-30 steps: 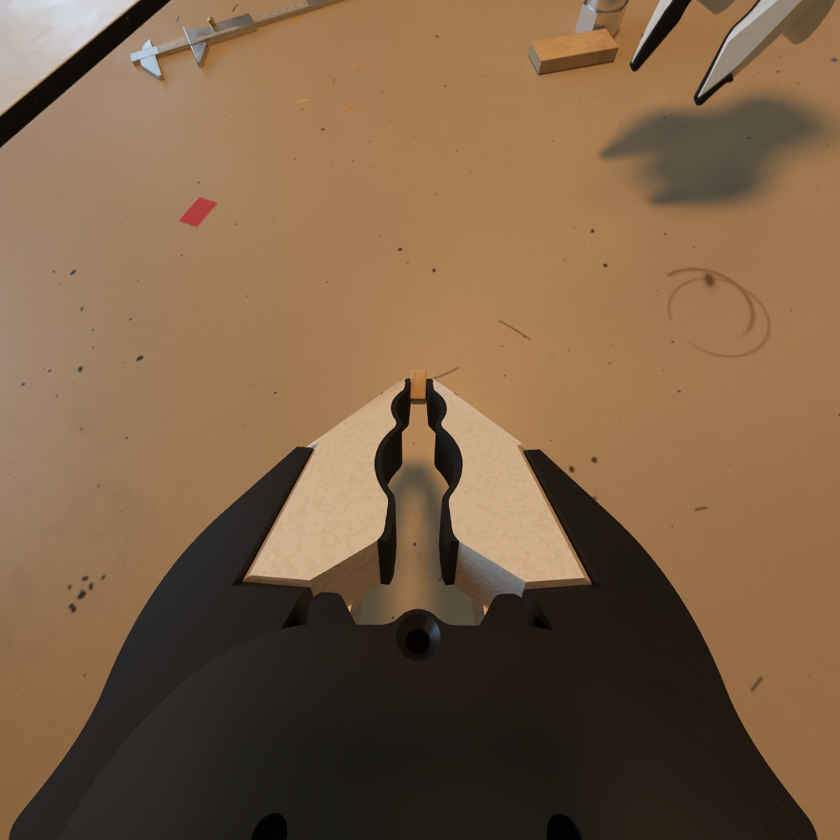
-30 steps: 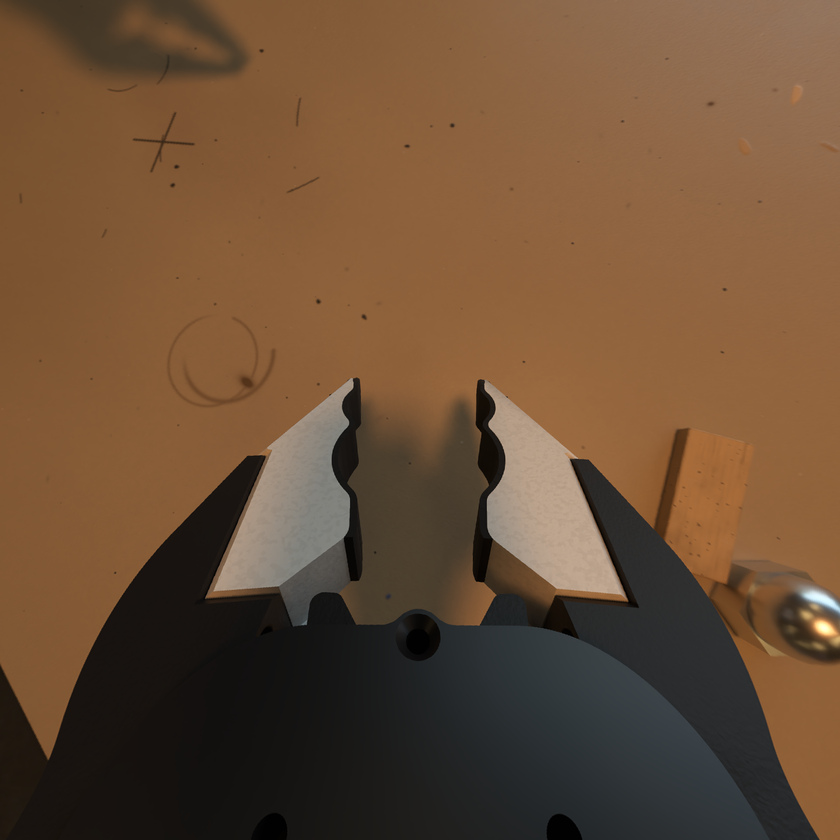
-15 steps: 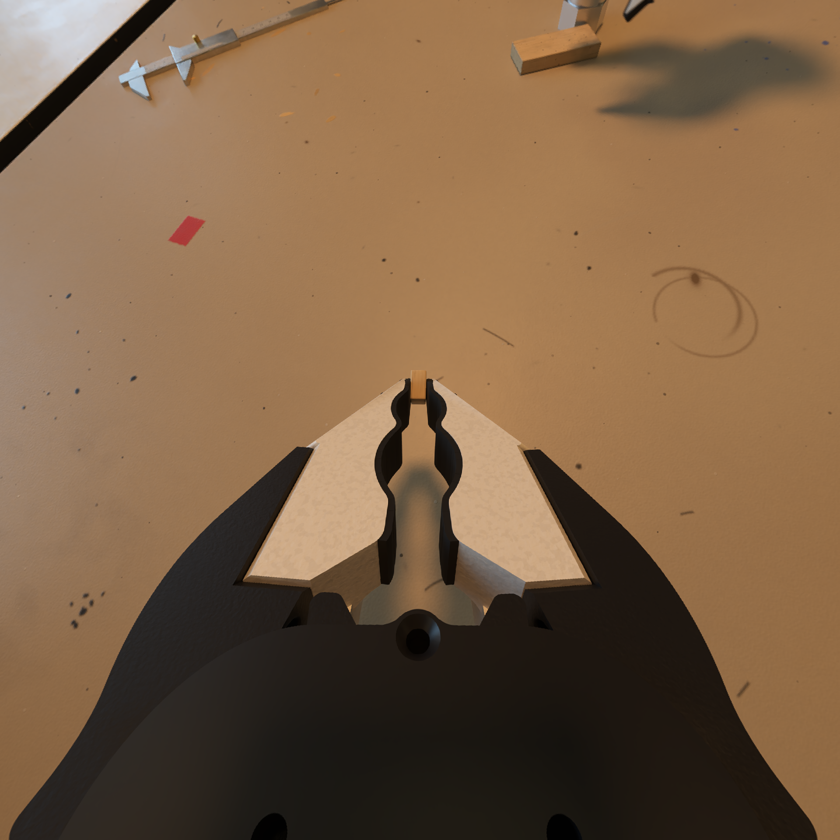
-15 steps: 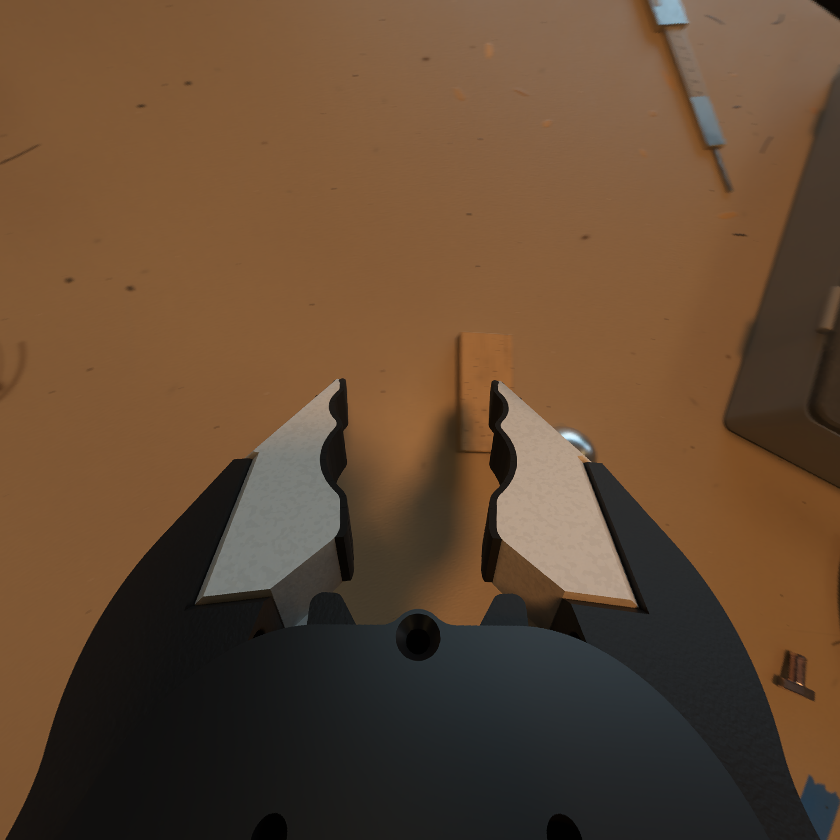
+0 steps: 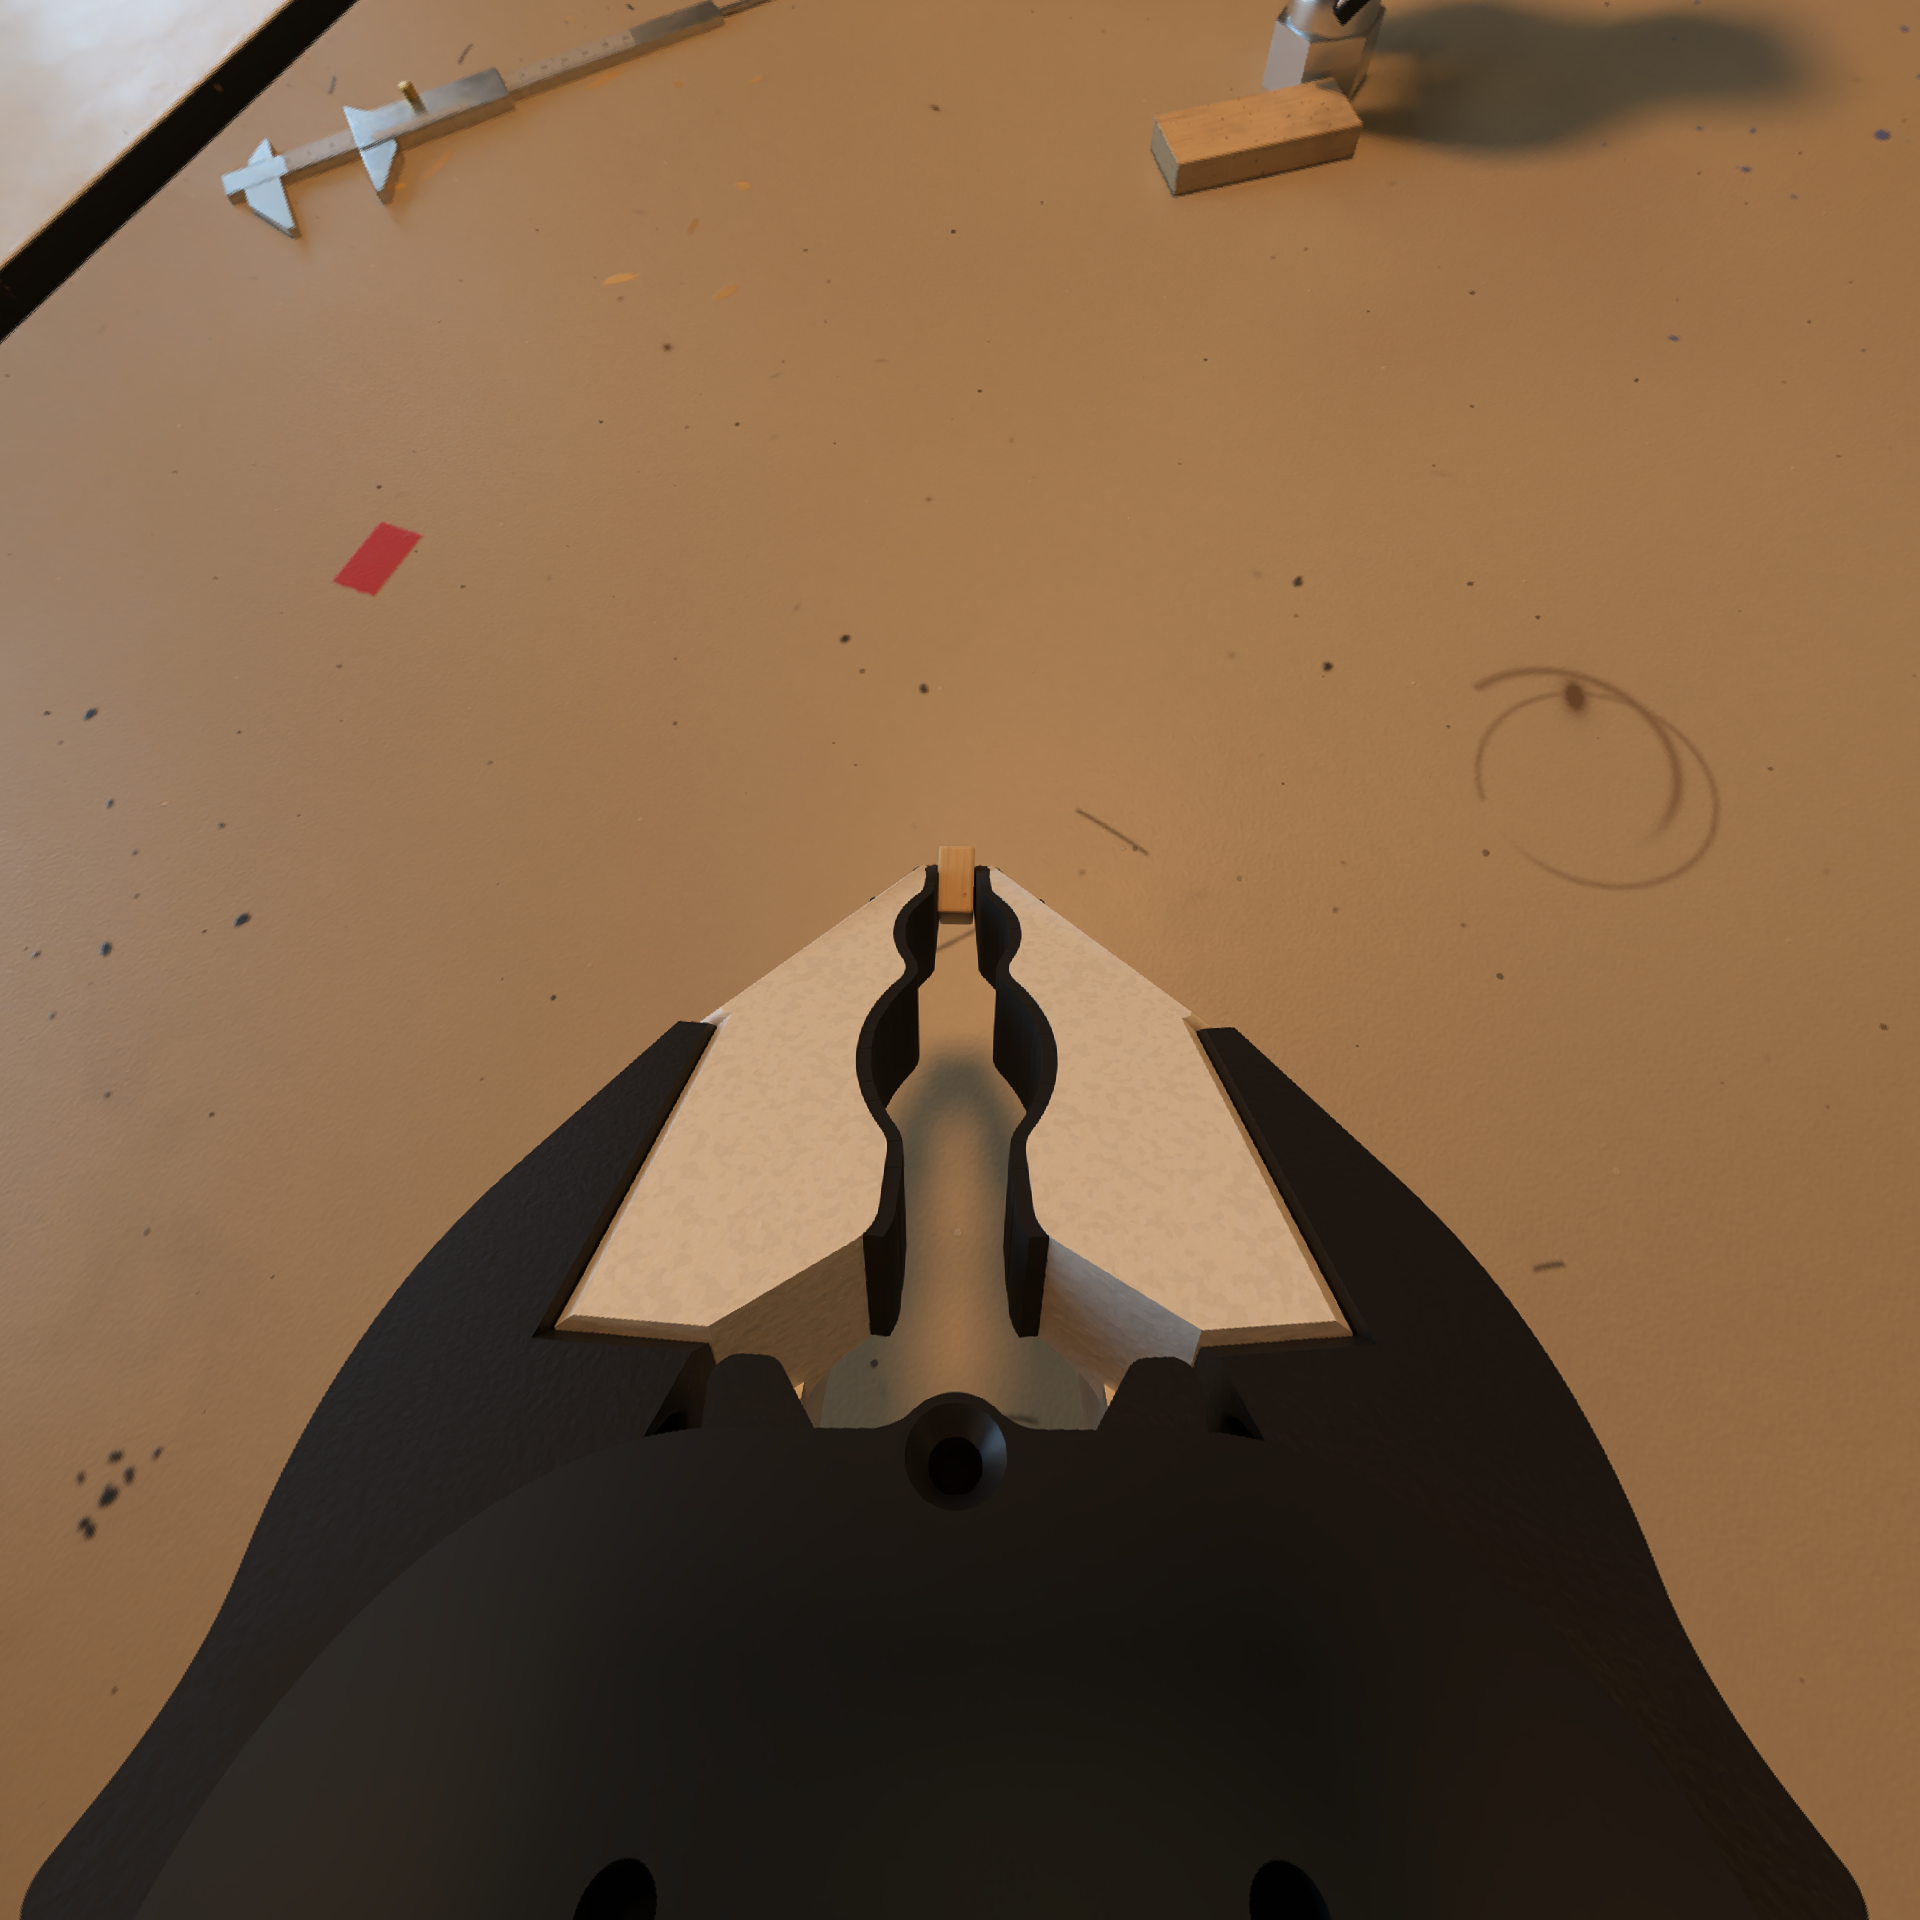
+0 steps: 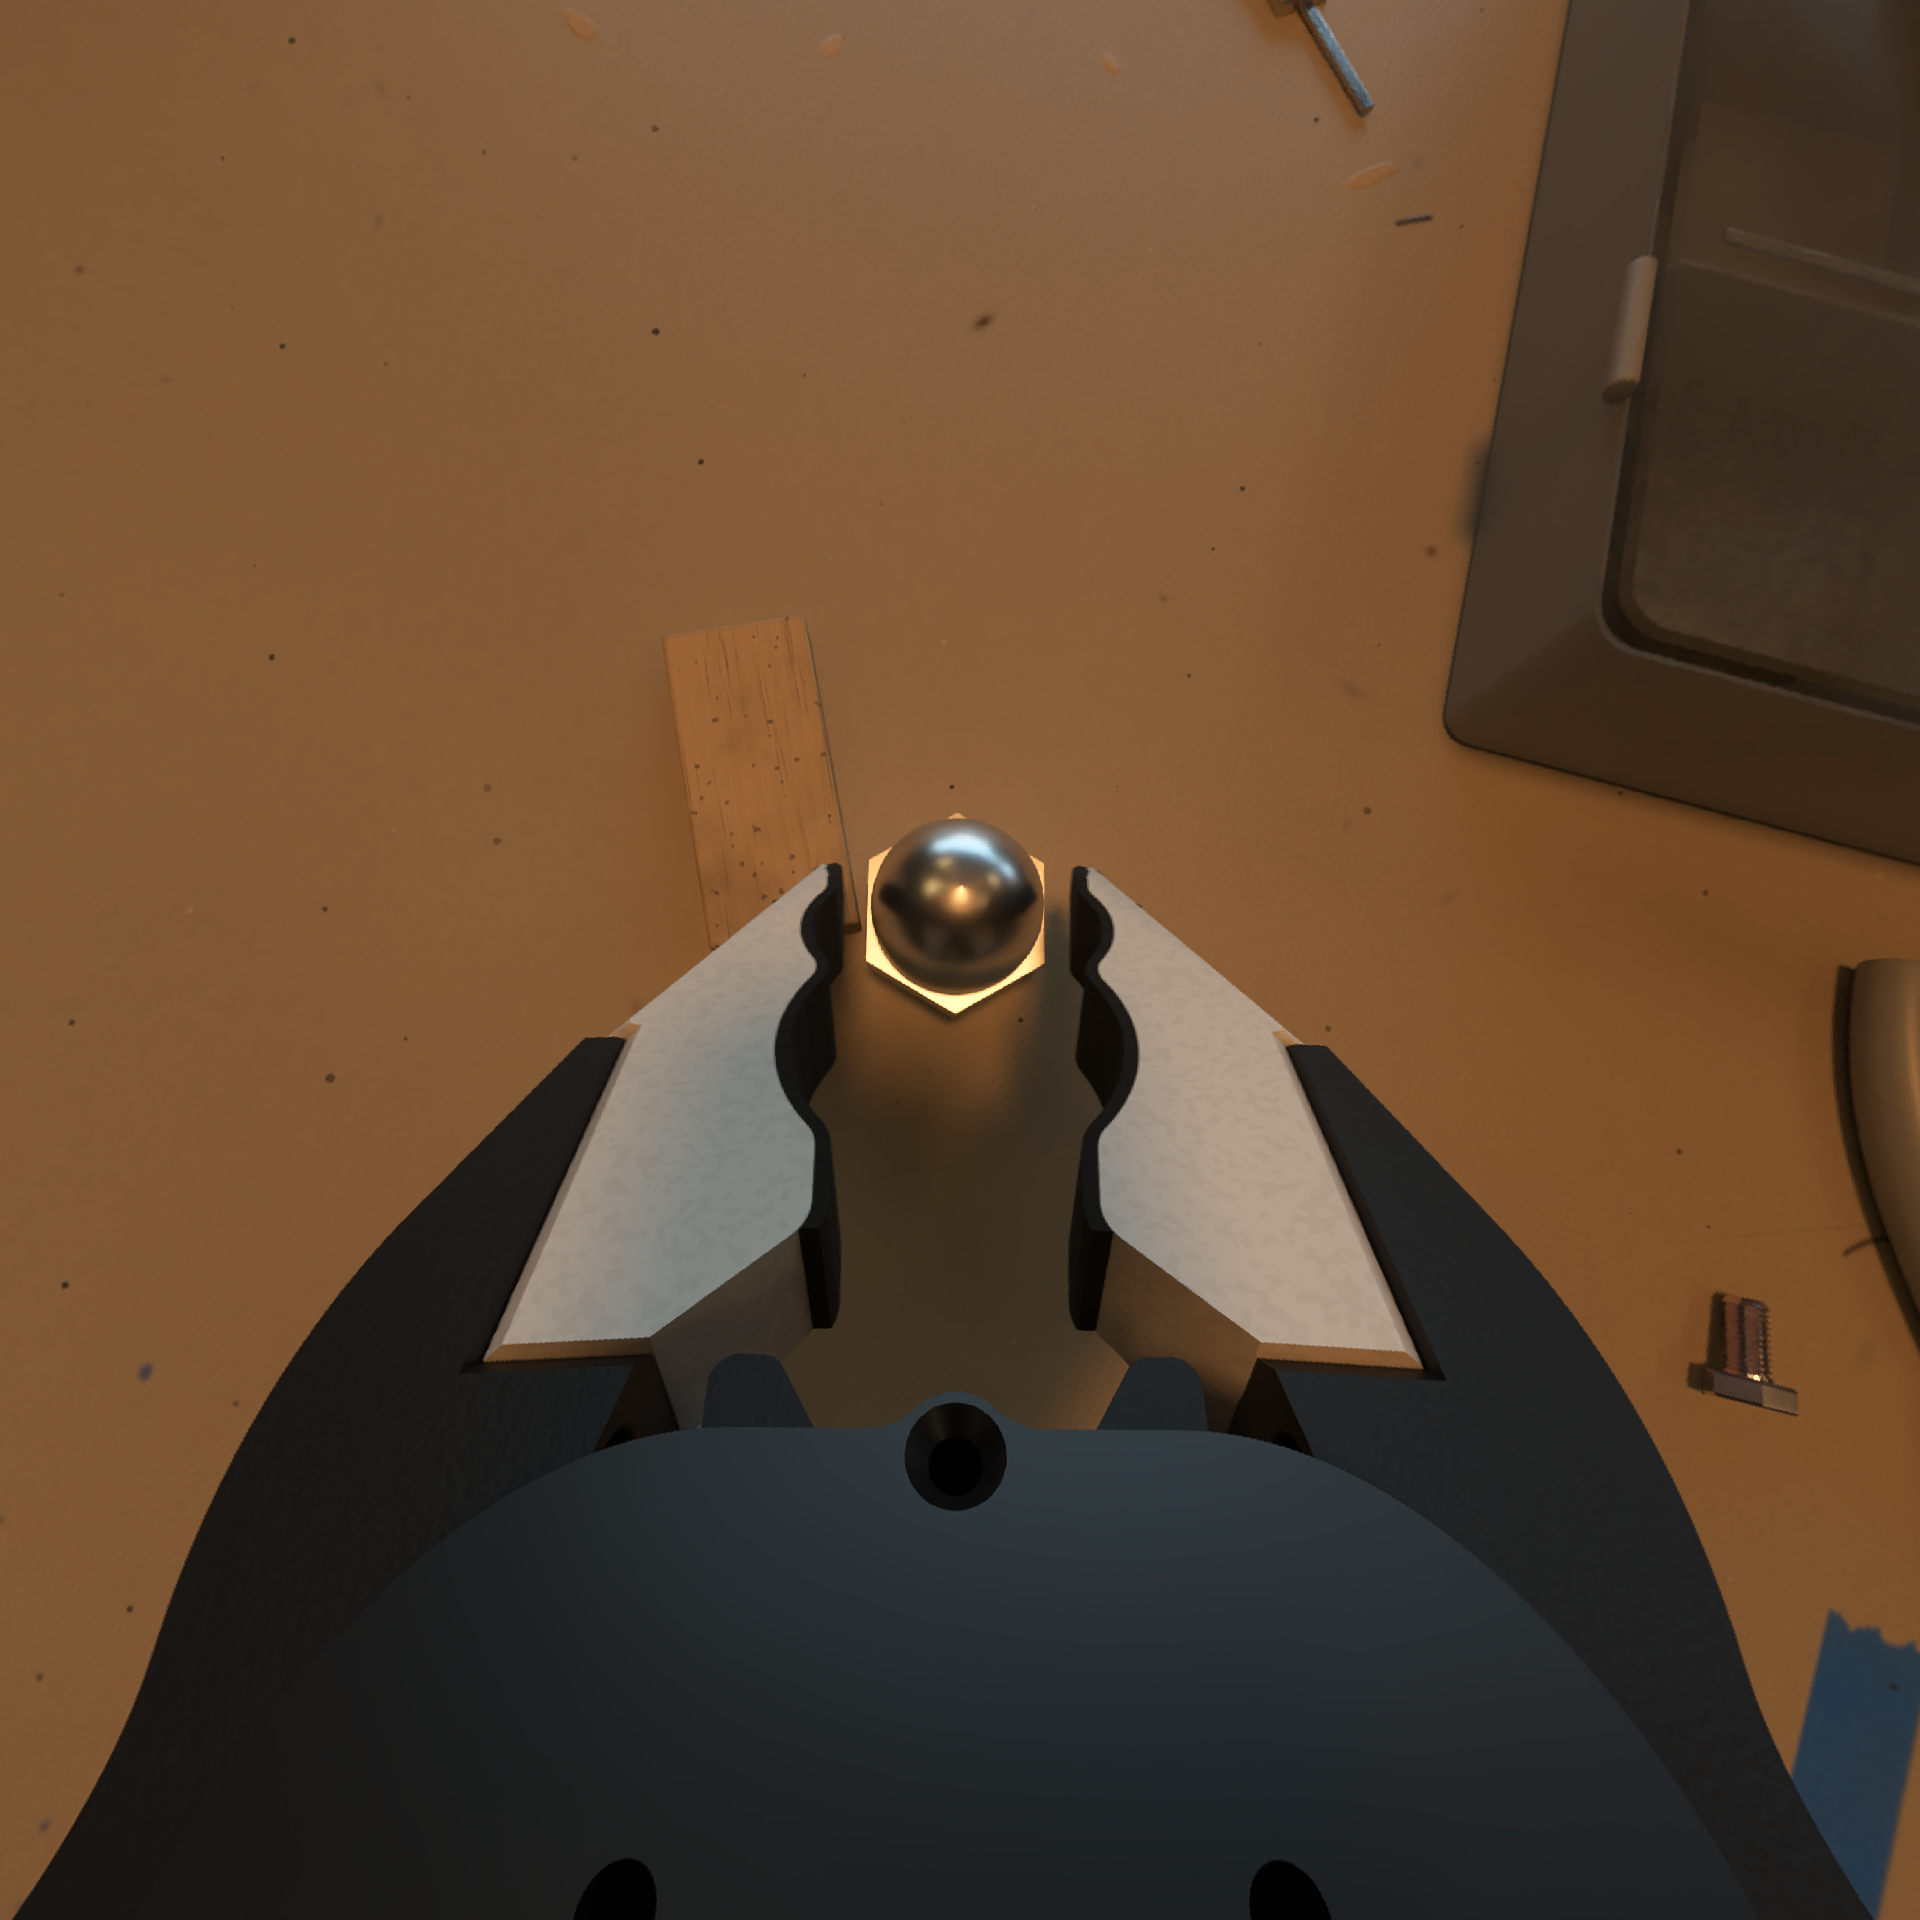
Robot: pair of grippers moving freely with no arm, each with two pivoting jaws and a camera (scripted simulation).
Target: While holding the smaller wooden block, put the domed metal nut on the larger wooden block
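Note:
My left gripper (image 5: 956, 883) is shut on the smaller wooden block (image 5: 955, 878), a tiny tan piece pinched at its fingertips above the brown table. The larger wooden block (image 5: 1252, 135) lies far ahead at the top right of the left wrist view, with the domed metal nut (image 5: 1314, 52) just behind it. In the right wrist view my right gripper (image 6: 956, 899) is open, looking straight down. The domed metal nut (image 6: 956, 906) stands dome-up between its fingertips, not touched. The larger wooden block (image 6: 756, 769) lies flat just left of the nut.
A metal caliper (image 5: 416, 125) lies near the table's black edge at the far left. A red tape patch (image 5: 377, 558) is on the table. A grey case (image 6: 1725, 416) sits right of the nut; a bolt (image 6: 1740, 1356) and blue tape (image 6: 1860, 1756) lie lower right.
My right gripper has swung over and come down so the nut now stands between its open fingers; before, the nut was off to the side. The left gripper still holds the small block.

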